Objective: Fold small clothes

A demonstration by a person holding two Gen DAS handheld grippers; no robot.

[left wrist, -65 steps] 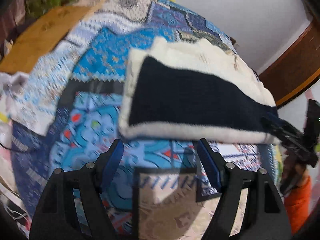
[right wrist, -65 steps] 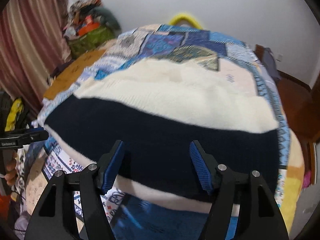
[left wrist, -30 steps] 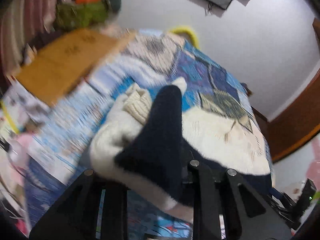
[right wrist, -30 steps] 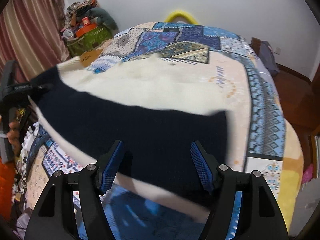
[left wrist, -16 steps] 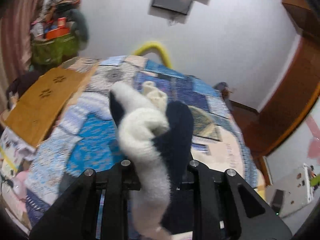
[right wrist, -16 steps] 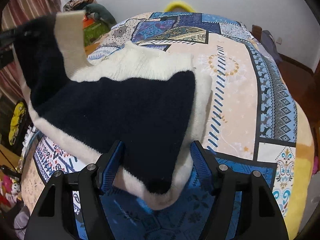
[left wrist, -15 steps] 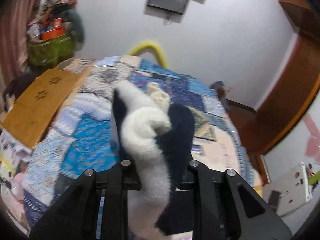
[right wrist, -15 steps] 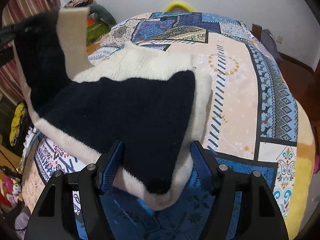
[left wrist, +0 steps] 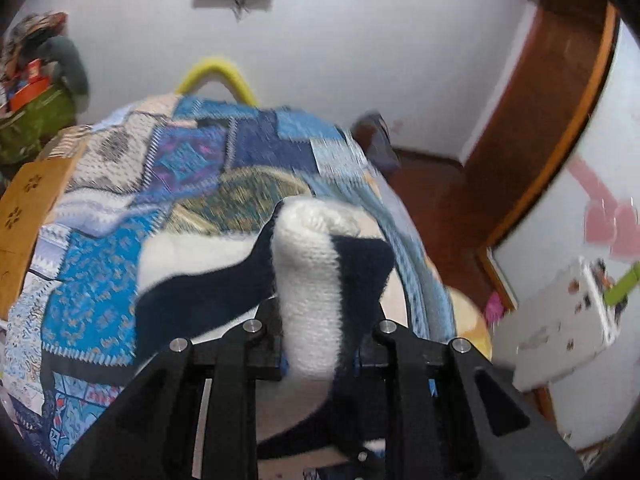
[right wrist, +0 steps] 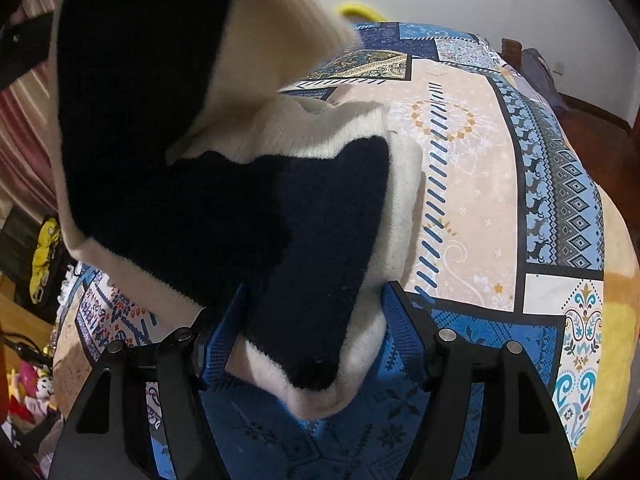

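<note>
A small cream and navy knitted sweater point(right wrist: 320, 216) lies on the patchwork bedspread point(right wrist: 480, 160). My left gripper point(left wrist: 320, 360) is shut on a bunched end of the sweater point(left wrist: 312, 280) and holds it lifted above the bed. In the right wrist view that raised end point(right wrist: 132, 80) hangs over the flat part from the upper left. My right gripper point(right wrist: 312, 336) is open, its blue pads on either side of the sweater's near corner, which rests on the bed.
The bedspread point(left wrist: 180, 168) fills the middle of the left wrist view. A wooden board point(left wrist: 24, 208) lies at its left. A wooden door frame point(left wrist: 540, 120) and floor are to the right. A green bag point(left wrist: 32, 116) with clutter stands far left.
My left gripper closed on the sweater's left end, lifted it and carried it to the right over the flat part. My right gripper stayed open at the near corner.
</note>
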